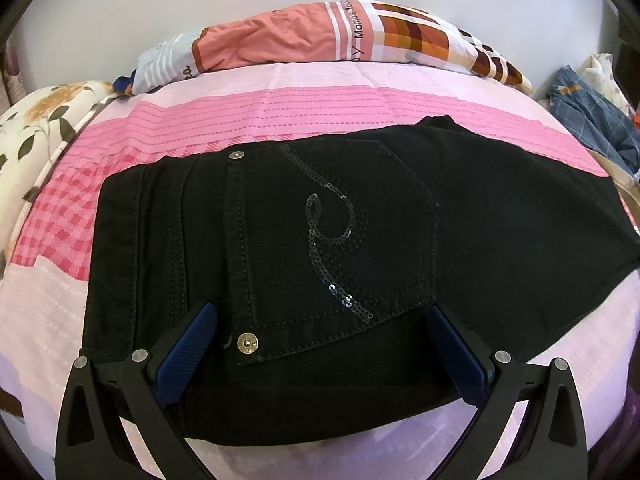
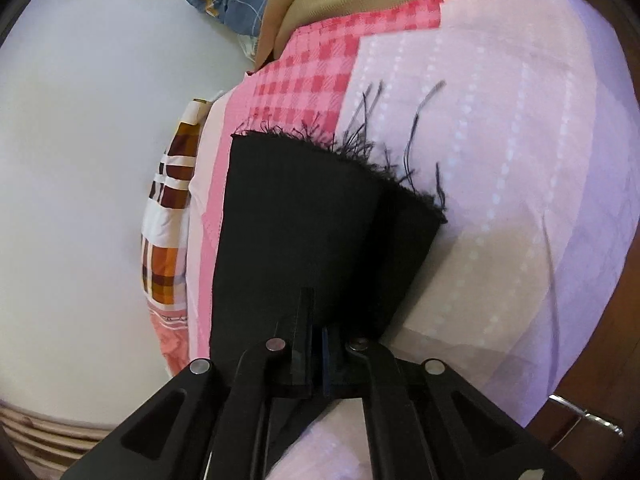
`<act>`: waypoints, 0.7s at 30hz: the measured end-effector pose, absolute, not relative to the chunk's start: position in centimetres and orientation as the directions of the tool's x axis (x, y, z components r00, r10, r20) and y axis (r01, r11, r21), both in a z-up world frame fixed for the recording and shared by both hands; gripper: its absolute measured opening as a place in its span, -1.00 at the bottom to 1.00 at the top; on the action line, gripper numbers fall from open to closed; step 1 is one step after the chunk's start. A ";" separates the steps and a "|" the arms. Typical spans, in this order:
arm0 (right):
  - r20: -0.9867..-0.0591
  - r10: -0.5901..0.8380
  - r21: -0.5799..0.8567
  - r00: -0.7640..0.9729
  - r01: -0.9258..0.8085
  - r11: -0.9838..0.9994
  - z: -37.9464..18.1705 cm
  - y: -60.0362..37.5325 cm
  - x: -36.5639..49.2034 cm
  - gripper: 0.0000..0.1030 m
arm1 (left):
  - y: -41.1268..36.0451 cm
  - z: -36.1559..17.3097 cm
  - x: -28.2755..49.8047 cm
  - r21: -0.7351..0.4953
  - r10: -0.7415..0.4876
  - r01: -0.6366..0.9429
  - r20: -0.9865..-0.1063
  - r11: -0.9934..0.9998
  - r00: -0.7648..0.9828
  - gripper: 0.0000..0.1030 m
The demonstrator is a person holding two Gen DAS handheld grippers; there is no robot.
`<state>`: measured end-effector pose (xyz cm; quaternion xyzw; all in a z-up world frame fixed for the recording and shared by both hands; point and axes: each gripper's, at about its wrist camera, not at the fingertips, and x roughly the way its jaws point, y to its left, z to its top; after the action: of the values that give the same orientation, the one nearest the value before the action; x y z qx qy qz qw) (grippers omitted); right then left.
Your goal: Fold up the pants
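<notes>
The black pants (image 1: 360, 248) lie flat on the bed (image 1: 280, 104), filling the middle of the left wrist view, waistband toward the left of the frame and the sequined back pocket (image 1: 340, 240) at centre. The left tool (image 1: 320, 344) sits at the bottom centre with its blue pads (image 1: 188, 348) spread wide on either side of the pocket's lower corner, holding nothing.

In the right wrist view the frayed leg hem (image 2: 340, 152) runs across the middle of the frame, and the right tool (image 2: 316, 344) at the bottom centre is pressed together on the leg fabric just short of that hem.

The main risk, as I judge it, is a shallow or one-layer pinch. The hem shows two stepped layers, so if the right tool holds only the upper one, lifting it would peel the legs apart and spoil the fold.

The loose threads (image 2: 416, 128) trailing toward the upper right could snag on the bedsheet or catch in the tool.

With the left tool not clamped, nothing anchors the waist. A pull on the leg could drag the whole garment across the smooth sheet, skewing it toward the pillow (image 1: 328, 36) at the top of the frame.
</notes>
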<state>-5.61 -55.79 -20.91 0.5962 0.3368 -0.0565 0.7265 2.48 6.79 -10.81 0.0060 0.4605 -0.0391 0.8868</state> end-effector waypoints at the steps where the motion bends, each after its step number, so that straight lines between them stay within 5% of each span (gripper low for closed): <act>1: -0.555 0.318 0.830 0.769 0.481 0.283 -20.8 -55.9 -5.7 -0.96 | 6.9 -10.8 2.5 -0.035 -0.071 0.074 -0.816 0.997 0.574 0.99; 8: -0.547 0.316 0.837 0.775 0.496 0.230 -21.5 -56.2 -7.0 -0.97 | 7.0 -10.7 2.4 -0.058 -0.090 0.073 -0.812 0.996 0.576 0.99; 14: -0.569 0.265 0.822 0.778 0.532 0.202 -19.4 -56.5 -9.6 -0.74 | 7.3 -10.1 2.1 -0.094 -0.109 0.056 -0.808 0.994 0.579 0.99; 21: -0.413 0.597 0.910 0.688 0.343 0.234 -19.4 -51.6 -1.6 -0.73 | 7.6 -8.1 0.5 -0.062 -0.034 -0.018 -0.741 0.998 0.671 0.99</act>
<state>-1.63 -51.58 -19.43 0.6119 0.3841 0.0925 0.6852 0.48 7.61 -8.13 -0.0321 0.4055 -0.0046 0.9135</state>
